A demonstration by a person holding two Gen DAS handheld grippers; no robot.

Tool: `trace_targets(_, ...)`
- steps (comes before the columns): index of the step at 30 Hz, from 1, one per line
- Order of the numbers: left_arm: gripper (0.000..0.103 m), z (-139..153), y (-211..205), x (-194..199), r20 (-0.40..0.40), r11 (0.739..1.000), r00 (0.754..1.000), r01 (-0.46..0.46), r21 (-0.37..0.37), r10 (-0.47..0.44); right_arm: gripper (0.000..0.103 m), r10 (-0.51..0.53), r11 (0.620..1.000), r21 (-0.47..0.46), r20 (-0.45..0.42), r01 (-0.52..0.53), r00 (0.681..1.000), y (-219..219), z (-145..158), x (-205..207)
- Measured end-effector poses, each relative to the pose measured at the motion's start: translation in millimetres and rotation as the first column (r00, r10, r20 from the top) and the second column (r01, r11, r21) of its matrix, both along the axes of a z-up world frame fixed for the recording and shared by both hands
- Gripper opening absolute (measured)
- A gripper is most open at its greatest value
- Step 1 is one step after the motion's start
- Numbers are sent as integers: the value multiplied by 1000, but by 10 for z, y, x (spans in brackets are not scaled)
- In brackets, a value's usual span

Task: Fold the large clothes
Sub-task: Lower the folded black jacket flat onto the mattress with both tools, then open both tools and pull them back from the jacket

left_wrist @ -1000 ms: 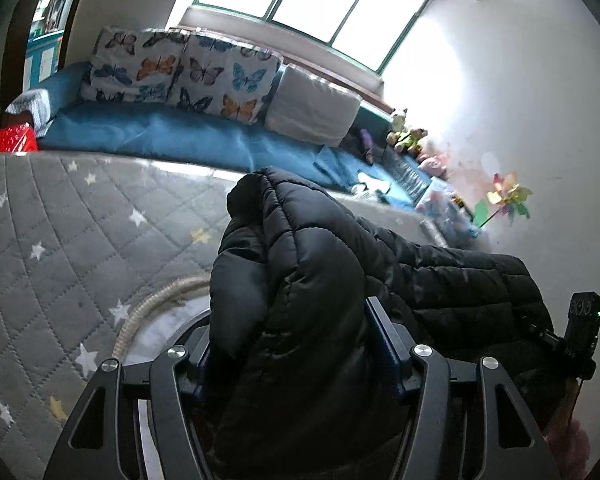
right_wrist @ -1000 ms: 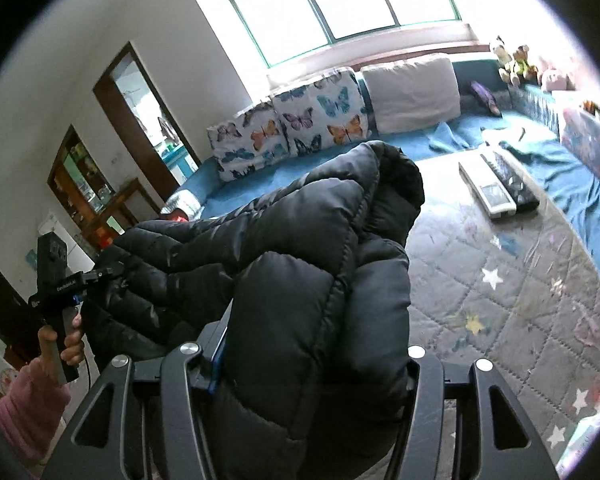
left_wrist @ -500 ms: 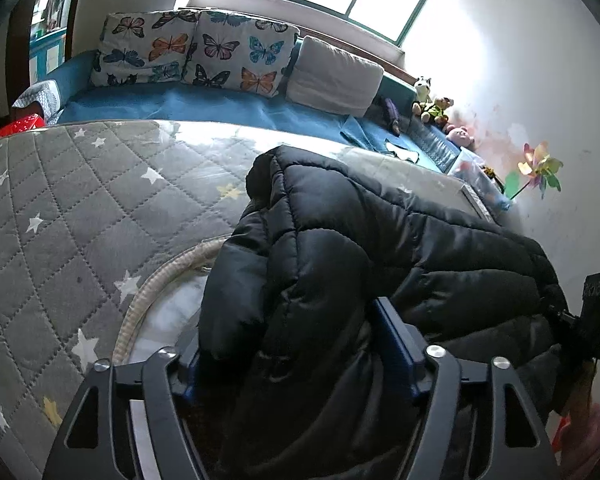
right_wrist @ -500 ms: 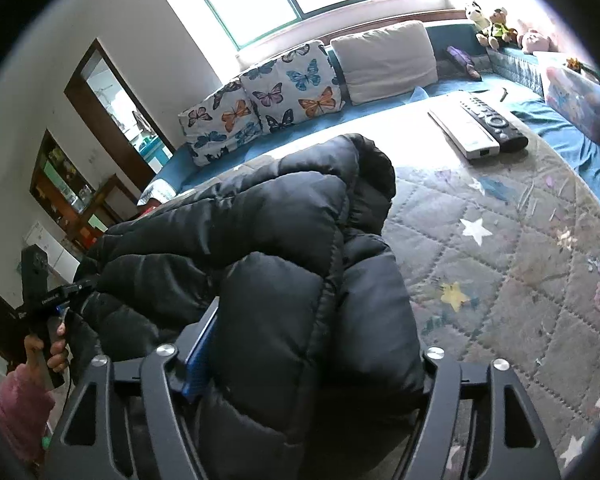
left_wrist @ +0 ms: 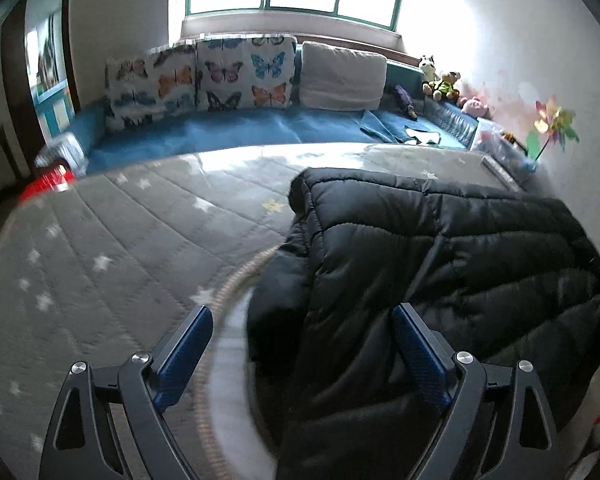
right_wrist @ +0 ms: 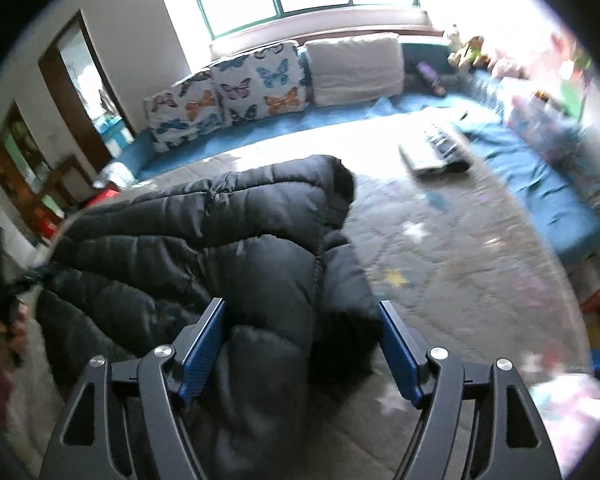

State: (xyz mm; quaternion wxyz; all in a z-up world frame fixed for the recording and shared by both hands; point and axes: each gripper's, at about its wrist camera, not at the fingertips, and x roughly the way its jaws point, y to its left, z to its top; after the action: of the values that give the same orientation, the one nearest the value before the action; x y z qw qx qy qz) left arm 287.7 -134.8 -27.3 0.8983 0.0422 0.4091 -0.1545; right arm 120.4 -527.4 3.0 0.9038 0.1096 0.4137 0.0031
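Jacket [left_wrist: 440, 264] is seen folded on quilt [left_wrist: 112, 248], frame centre. Left gripper [left_wrist: 302, 354] jaws are opening around its edge; right gripper [right_wrist: 302, 344] is spread, pads clear.

The puffy black quilted jacket [left_wrist: 440, 264] is running off the bottom and right edges of the left wrist view, so its far end is hiding. The grey star-patterned quilted mat [right_wrist: 460, 264] is looking smeared and fuzzy. The flat remotes [right_wrist: 434, 150] are blurring too much to count.
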Motion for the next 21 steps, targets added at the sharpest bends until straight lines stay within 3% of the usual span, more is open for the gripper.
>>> trace_targets(6, 98, 330, 93, -462, 72, 1000, 997, -4, -25, 6, 80, -54, 990, -126, 33, 58, 998, 108, 323, -236)
trace_targets(14, 98, 735, -415, -904, 121, 990, 987, 115, -80, -105, 80, 18, 995, -97, 74, -10, 997, 591, 431, -104)
trace_targets(21, 97, 539, -947, -901, 69, 982, 983, 178, -71, -173, 80, 62, 997, -55, 53, -59, 997, 1022, 189, 165)
